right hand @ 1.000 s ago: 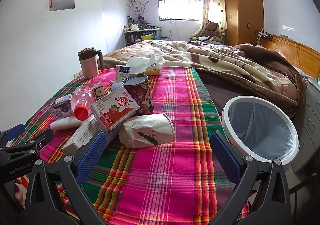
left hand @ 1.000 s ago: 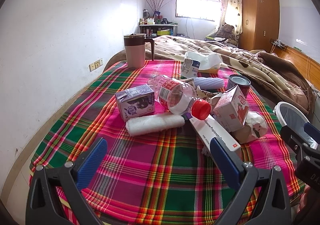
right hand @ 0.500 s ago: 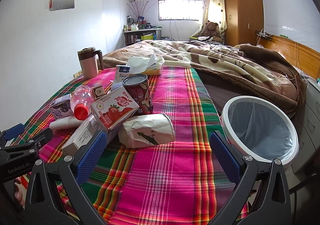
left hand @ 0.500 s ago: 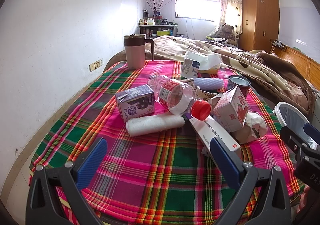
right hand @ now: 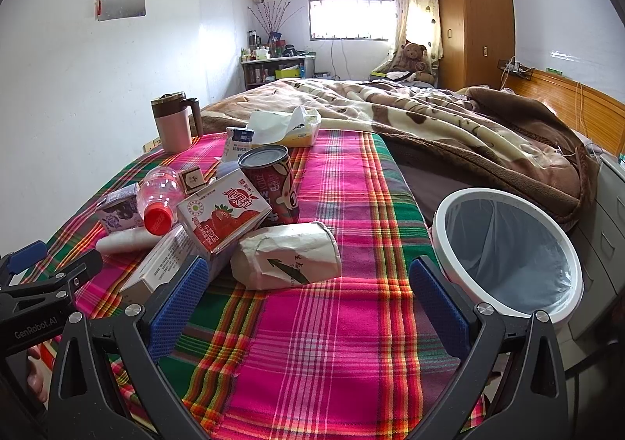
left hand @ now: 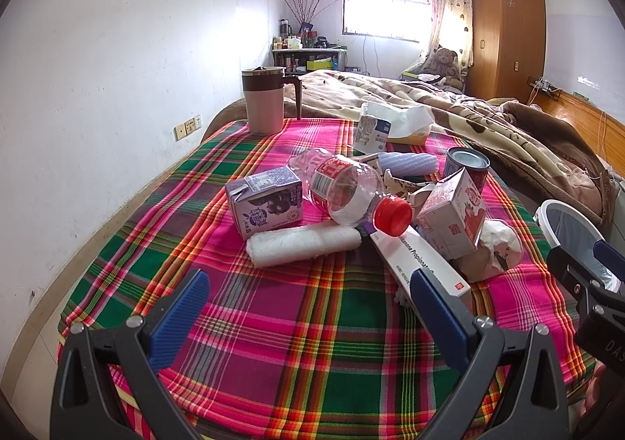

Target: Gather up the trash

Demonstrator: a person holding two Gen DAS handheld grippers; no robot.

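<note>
Both grippers — left gripper and right gripper — gape wide and grip nothing above the plaid cloth. Mid-cloth lies the trash: a crushed, creased paper cup, a strawberry milk carton, a red-capped clear bottle — seemingly empty. The lined white bin stands just beside the edge.

trash pile on cloth; bin right, mug behind.
</note>
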